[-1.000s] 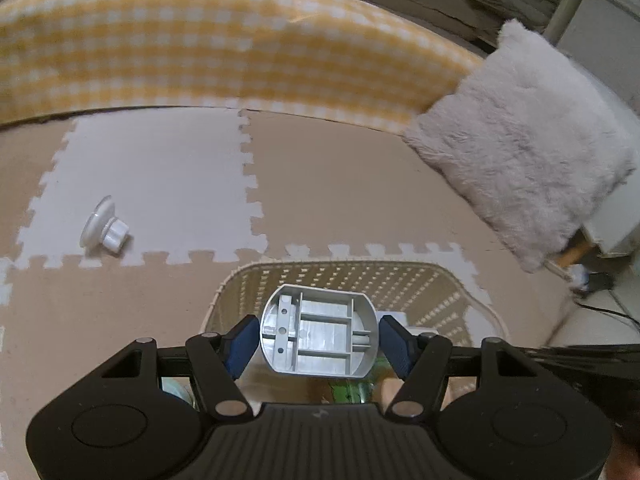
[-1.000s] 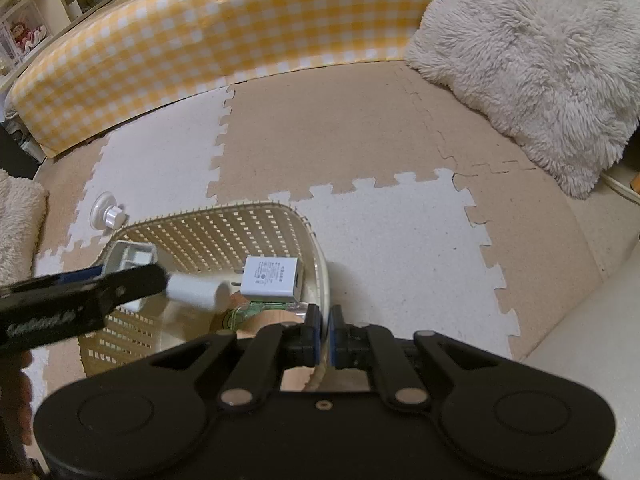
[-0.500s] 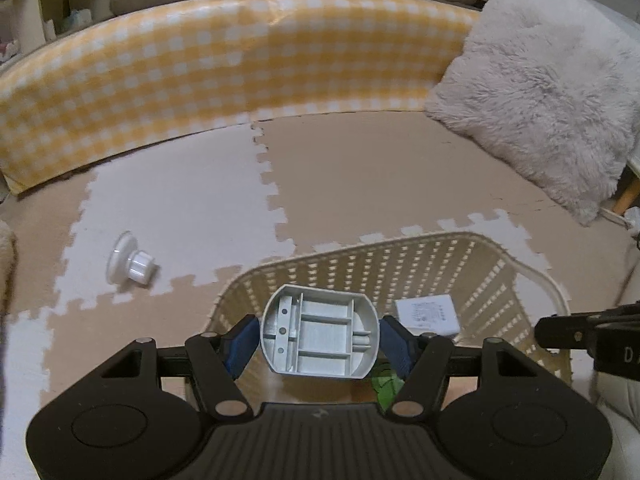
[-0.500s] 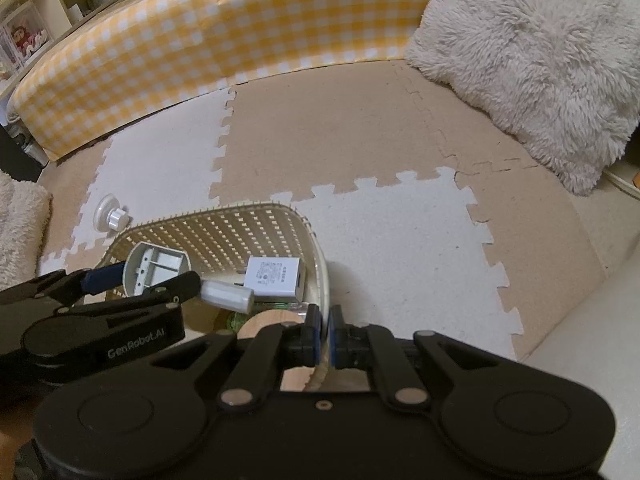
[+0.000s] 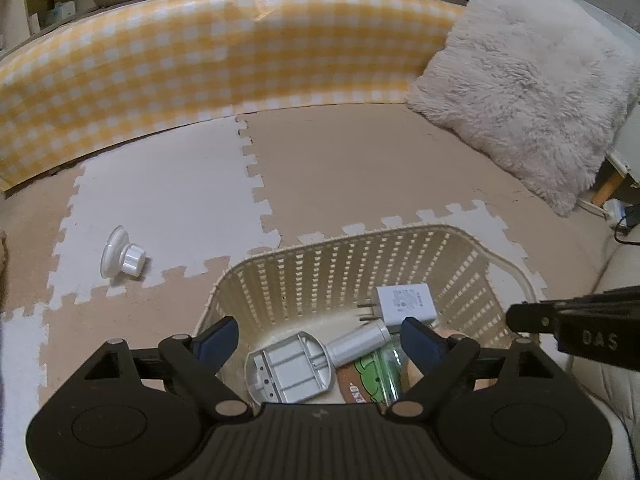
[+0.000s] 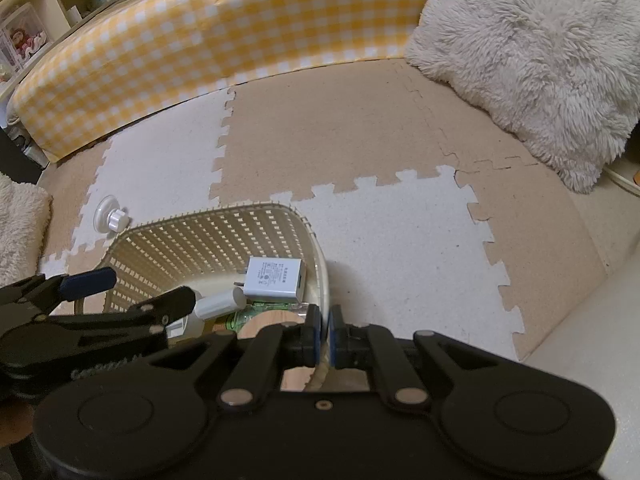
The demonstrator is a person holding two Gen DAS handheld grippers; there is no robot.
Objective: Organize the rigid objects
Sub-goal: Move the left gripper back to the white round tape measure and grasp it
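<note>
A cream slotted basket (image 5: 460,240) sits on the foam mat; it also shows in the right wrist view (image 6: 208,220). My left gripper (image 5: 320,340) is open above it. The grey plastic tool with a cylindrical handle (image 5: 292,368) lies loose in the basket, beside a white charger (image 5: 408,302) and a green packet (image 5: 380,372). The charger also shows in the right wrist view (image 6: 276,276). My right gripper (image 6: 325,330) is shut on the basket's near rim. A white suction-cup knob (image 5: 122,256) lies on the mat left of the basket.
A yellow checked cushion wall (image 5: 200,80) bounds the far side. A fluffy white pillow (image 5: 532,88) lies at the right. A fluffy rug edge (image 6: 20,224) is at the left in the right wrist view. Cables (image 5: 624,220) lie far right.
My left gripper opened and let go of the grey tool, which dropped into the basket. The right gripper stayed shut on the rim.
</note>
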